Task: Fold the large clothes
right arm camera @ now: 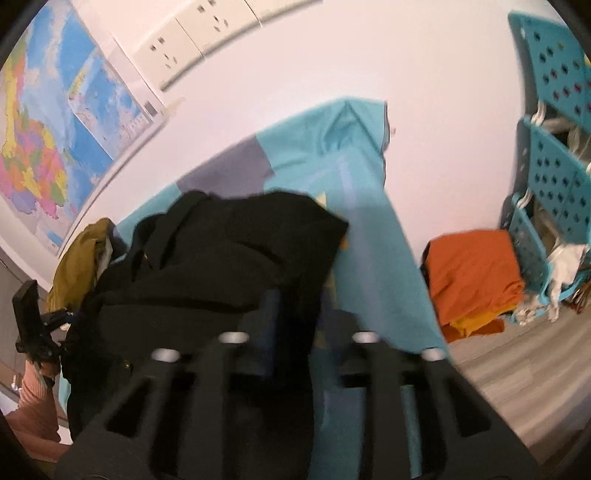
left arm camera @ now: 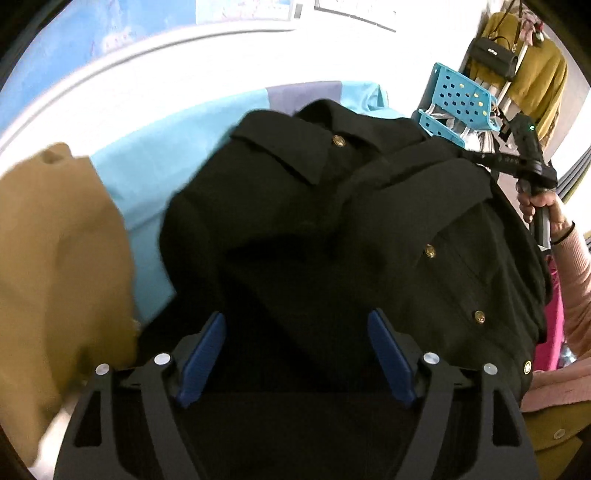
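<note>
From the left wrist view, the left gripper hangs low over a black jacket, its blue pads spread wide apart with dark cloth lying between and beneath them, not pinched. The jacket is bunched on a turquoise cloth that covers part of a white table; its collar lies at the far end and a row of brass buttons runs down the right-hand side toward the camera, so the long axis goes roughly near to far in this view. Just left of the jacket sits a tan garment, crowding that side. At the jacket's far right corner, the right gripper is held by a hand in a pink sleeve, close against the fabric edge. In the right wrist view, the right gripper is blurred; black cloth lies over and between its fingers, and whether they are pressed onto it cannot be told. Beyond lies an orange folded pile to the right, next to a teal perforated rack. Farther back, a wall map hangs at left with wall sockets above the table; its lettering is too small to read. A black handbag hangs over a mustard garment in the far right corner.
</note>
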A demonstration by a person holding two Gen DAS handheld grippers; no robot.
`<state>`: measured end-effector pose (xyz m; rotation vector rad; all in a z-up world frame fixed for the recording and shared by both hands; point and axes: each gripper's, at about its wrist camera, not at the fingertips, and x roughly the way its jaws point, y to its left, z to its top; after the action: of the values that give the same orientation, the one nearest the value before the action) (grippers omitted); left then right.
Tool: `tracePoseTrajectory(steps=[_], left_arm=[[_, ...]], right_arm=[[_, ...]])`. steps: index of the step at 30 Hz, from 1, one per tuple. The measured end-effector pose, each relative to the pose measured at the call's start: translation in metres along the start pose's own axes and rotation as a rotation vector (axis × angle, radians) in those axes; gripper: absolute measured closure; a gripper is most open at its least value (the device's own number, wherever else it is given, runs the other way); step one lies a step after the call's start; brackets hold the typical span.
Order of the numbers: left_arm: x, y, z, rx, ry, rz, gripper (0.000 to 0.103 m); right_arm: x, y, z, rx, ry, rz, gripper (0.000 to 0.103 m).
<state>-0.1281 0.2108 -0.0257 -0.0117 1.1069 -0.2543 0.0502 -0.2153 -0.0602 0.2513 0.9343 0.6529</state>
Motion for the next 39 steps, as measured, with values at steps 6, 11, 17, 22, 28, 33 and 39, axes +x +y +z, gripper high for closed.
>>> tracePoseTrajectory(steps=[6,11,17,22,28,33,39], left_arm=[[0.018,-0.001,0.003,-0.072,-0.005,-0.006,0.059],[-0.006,0.0,-0.009,-0.119,-0.1,0.072,0.053],[-0.087,0.009,-0.066,-0.163,-0.303,0.205,0.031],[-0.129,0.049,-0.138,-0.333,-0.31,0.397,0.026],[-0.112,0.09,-0.204,-0.493,-0.191,0.374,0.025],[-0.095,0.09,-0.212,-0.502,-0.22,0.317,0.026],[-0.104,0.086,-0.193,-0.485,-0.285,0.36,0.098]], right_arm=[[-0.031,0.07,0.002,-0.208,-0.105,0.016,0.061],[0.006,0.162,-0.028,-0.438,0.033,0.197,0.061],[0.067,0.242,-0.067,-0.602,0.194,0.27,0.061],[0.109,0.267,-0.09,-0.66,0.288,0.238,0.056],[0.1,0.258,-0.092,-0.578,0.28,0.291,0.051],[0.085,0.275,-0.101,-0.602,0.273,0.325,0.047],[0.061,0.336,-0.131,-0.747,0.261,0.472,0.044]])
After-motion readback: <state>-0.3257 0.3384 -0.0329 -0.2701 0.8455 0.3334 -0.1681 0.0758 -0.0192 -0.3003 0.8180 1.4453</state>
